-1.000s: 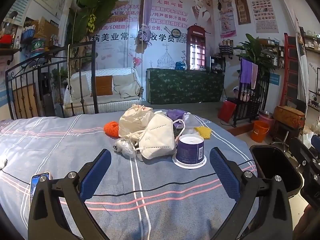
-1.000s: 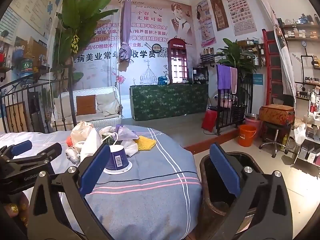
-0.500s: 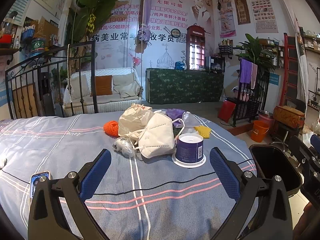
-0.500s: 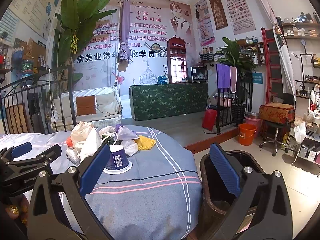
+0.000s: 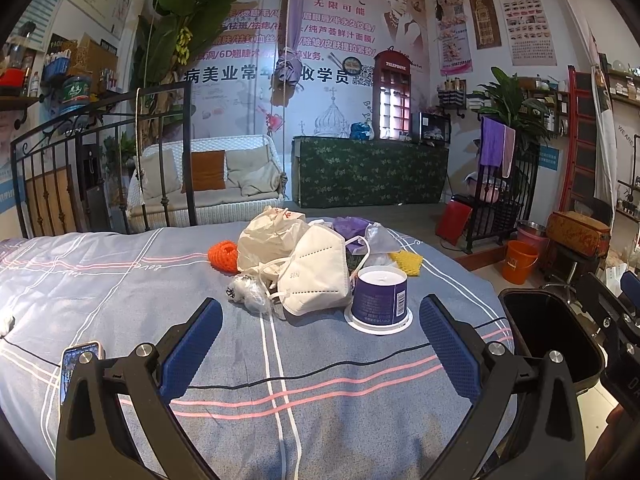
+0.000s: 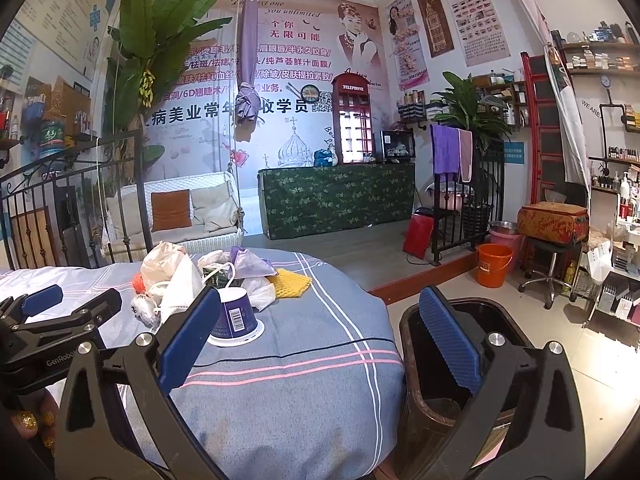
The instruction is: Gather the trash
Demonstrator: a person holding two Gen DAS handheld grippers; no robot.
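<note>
A pile of trash lies on the blue striped bed sheet (image 5: 280,380): an upturned purple cup (image 5: 381,299), a white N95 mask (image 5: 314,272), a cream bag (image 5: 268,244), a crumpled clear wrapper (image 5: 248,292), orange netting (image 5: 223,255), yellow netting (image 5: 407,262) and purple plastic (image 5: 352,225). My left gripper (image 5: 320,332) is open and empty, just short of the cup. My right gripper (image 6: 320,332) is open and empty, over the bed's edge, with the cup (image 6: 234,316) behind its left finger. A black trash bin (image 6: 440,380) stands beside the bed.
A phone (image 5: 76,364) lies on the sheet at the left, and a black cable (image 5: 320,372) crosses it. An iron bed rail (image 5: 100,160) stands behind. An orange bucket (image 6: 494,265), a stool (image 6: 554,248) and shelves stand on the floor to the right.
</note>
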